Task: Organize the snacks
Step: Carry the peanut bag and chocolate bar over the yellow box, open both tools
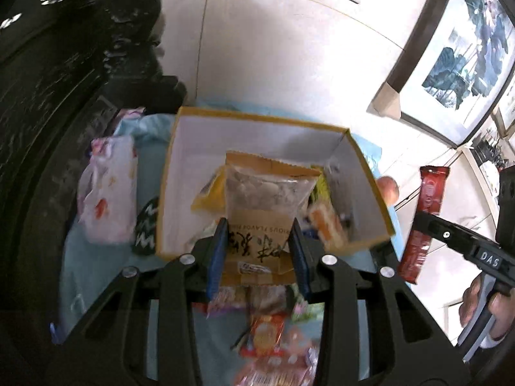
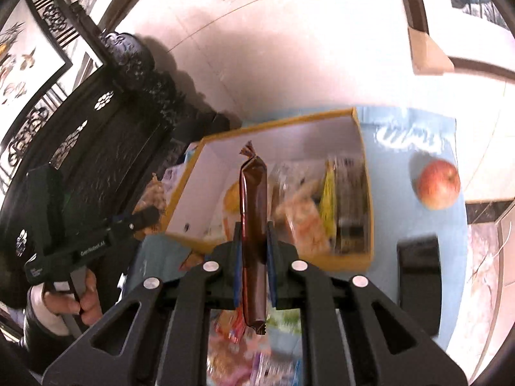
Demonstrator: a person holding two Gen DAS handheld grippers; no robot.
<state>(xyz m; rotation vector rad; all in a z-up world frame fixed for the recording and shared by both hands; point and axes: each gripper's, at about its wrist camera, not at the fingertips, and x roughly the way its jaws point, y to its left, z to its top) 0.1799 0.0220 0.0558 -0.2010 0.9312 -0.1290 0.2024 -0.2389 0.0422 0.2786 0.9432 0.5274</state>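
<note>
Two grippers are seen, each closed on a snack above a blue cloth point(image 2: 418, 135). At the centre of the left wrist frame, a tan pastry packet point(image 1: 262, 212) is clamped by the left gripper point(image 1: 260, 251) over the near edge of a yellow-rimmed box point(image 1: 199, 148), where other snacks already lie. At the centre of the right wrist frame, a brown bar point(image 2: 254, 225) is pinched upright by the right gripper point(image 2: 254, 257) in front of the box, with an apple point(image 2: 438, 184) at right and more packets point(image 2: 244, 353) blurred at the bottom.
</note>
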